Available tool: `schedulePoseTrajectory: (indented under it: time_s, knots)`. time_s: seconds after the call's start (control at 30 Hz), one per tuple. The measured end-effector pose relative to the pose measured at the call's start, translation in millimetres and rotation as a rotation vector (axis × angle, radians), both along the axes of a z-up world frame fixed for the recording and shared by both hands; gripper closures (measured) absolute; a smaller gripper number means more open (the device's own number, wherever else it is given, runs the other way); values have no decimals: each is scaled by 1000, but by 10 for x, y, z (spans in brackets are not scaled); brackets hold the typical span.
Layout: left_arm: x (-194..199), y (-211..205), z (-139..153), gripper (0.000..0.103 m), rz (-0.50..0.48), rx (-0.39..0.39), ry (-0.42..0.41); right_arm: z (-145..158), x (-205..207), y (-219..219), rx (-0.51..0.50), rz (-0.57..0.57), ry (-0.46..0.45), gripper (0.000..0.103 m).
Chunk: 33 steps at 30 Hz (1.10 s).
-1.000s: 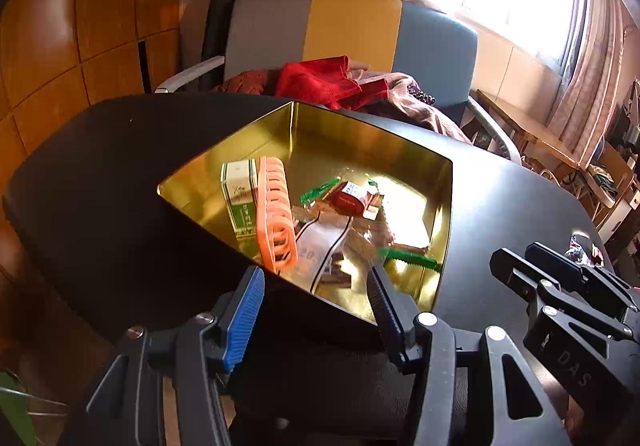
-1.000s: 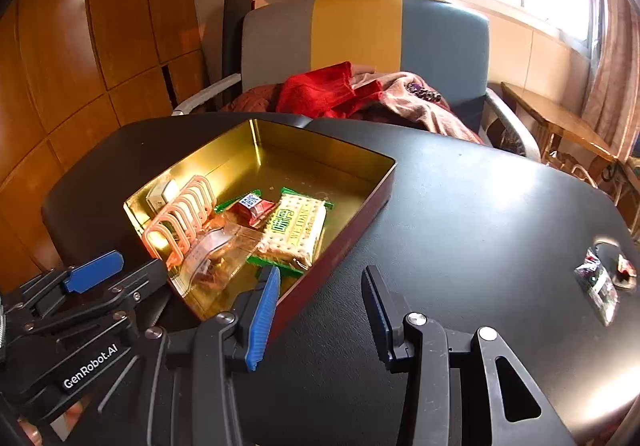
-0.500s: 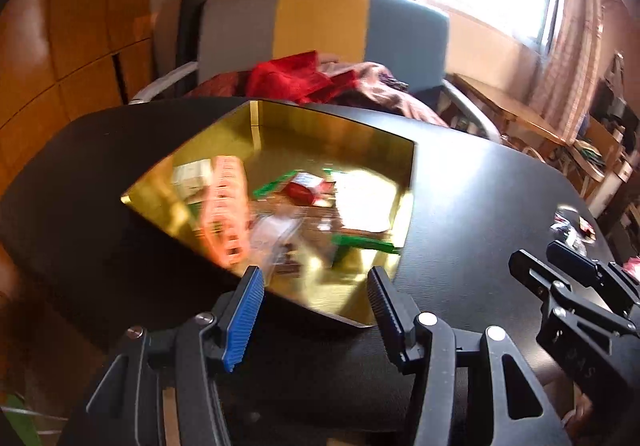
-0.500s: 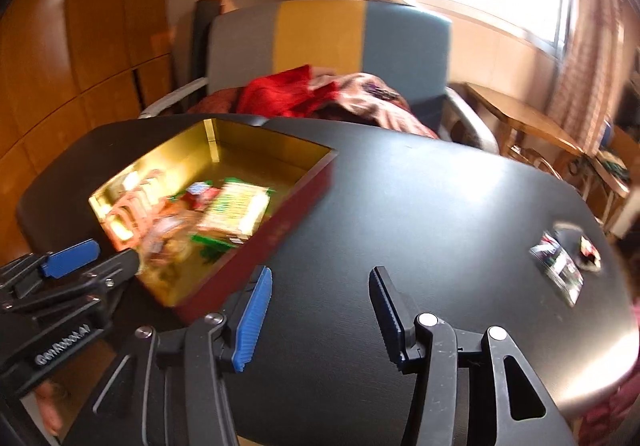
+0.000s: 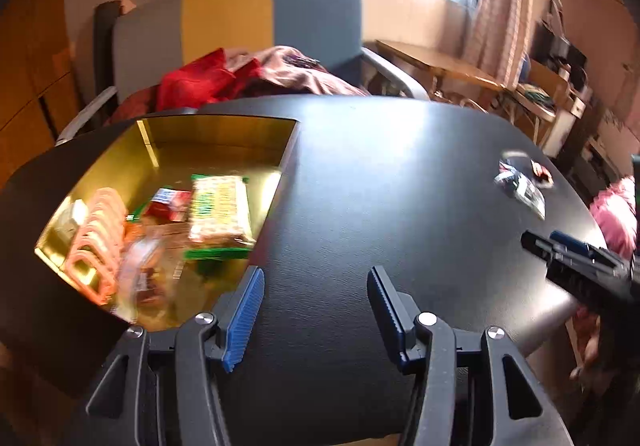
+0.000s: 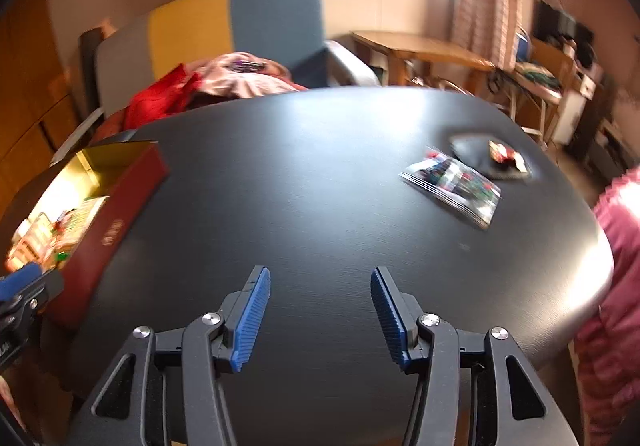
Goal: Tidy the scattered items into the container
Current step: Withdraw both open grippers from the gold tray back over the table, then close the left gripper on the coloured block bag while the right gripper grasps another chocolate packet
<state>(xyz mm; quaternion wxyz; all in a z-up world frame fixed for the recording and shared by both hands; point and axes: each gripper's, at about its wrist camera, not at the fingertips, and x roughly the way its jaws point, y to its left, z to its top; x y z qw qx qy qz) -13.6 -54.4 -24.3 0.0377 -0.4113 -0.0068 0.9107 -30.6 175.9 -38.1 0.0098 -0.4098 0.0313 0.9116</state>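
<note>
both views have swung right; packet (image 6: 452, 182) lies outside tin (image 5: 216, 134).

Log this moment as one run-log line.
left gripper: open, empty | right gripper: open, empty | tin: holds snacks | clear packet, small wrapper: on table, outside tin

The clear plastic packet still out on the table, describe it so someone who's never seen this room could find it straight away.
Start at the round black table and look to its far right side, opposite the red tin with the gold interior. The clear plastic packet with dark, multicoloured contents lies flat there. Just behind it sits a small red and white wrapped sweet on a dark pad; the packet is the larger, see-through, rectangular one.
</note>
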Motion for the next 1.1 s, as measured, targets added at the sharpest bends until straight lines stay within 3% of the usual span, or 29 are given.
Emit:
schedulePoseTrajectory:
  time_s: [0.27,0.6,0.83,0.93,1.1]
  knots:
    - [-242,343,-108,48,-92,-2,-43,-27,-351,1092,-64,-162,-21,47]
    - [-972,1189,-84,46,-282,59,-79,52,-1064,2127,-110,-296,-31,44]
    - [-1535,2000,-156,46,-455,119,-142,63,-1700,2448,-70,-291,-52,44]
    - [-1729,2282,-187,45,-496,116,-135,30,-1978,2566,-52,-285,-72,44]
    - [-2053,2592,-362,43,-543,133,-192,-139,-2361,2744,-51,-266,-124,44]
